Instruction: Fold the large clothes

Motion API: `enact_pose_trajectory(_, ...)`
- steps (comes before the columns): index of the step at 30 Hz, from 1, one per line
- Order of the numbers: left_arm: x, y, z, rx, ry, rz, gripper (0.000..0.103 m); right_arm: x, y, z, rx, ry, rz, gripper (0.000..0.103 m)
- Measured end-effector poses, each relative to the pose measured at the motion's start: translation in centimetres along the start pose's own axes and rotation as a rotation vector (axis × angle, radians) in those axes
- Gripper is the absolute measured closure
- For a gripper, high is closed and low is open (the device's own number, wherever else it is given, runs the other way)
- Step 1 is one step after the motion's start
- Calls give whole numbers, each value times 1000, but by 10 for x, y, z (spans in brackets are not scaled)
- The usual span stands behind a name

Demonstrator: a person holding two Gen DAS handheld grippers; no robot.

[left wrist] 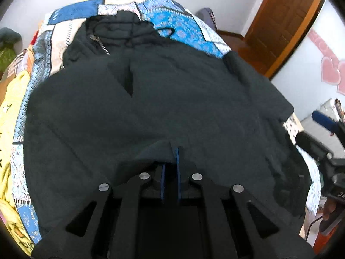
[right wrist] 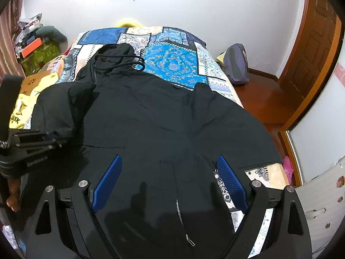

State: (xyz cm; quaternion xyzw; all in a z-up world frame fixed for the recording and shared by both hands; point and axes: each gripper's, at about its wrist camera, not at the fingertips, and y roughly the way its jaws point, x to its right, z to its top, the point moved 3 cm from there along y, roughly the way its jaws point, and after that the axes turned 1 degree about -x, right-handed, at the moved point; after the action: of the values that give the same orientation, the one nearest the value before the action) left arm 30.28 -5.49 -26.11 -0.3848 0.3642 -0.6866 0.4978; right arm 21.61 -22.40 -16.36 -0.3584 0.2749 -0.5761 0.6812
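1. Black padded cloth fills both views: the jacket lies spread on the patchwork bedspread, hood toward the far wall, zip running toward us.
2. At the left, our left gripper has its jaws pinched together on a fold of the jacket — we judge a side panel or sleeve is being carried inward, the first fold.
3. At the right, our right gripper hangs wide open over the hem, holding nothing.
4. Next we would lay the pinched fold flat and let go — then take the right side.
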Motion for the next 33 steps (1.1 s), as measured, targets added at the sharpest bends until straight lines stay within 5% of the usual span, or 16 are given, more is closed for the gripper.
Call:
enact_pose_trajectory(2,1,2,-3,-18,2,-12,94,-1,-2,0,2,-11,-7,15)
enact_pose_trajectory(7,-2,-12,-16,-31,0,-69,62,-9,-10,5,19,-52,-23,15)
enact_pose_trajectory(16,-48,-92,-22,139,-58,-1,52,-49,-23,27,76,-141,5,15)
enact_pose_trajectory(23,-115,-149,-31,281,-123,213,46,-109,-25,47,119,-274,79,15)
enact_pose_trajectory(27,-150,-160,-44,292,-154,289,44,-153,-11,52,92,-367,147,15)
enact_pose_trajectory(33,-190,-150,-69,244,-234,299,44,-220,26,42,0,-549,216,15)
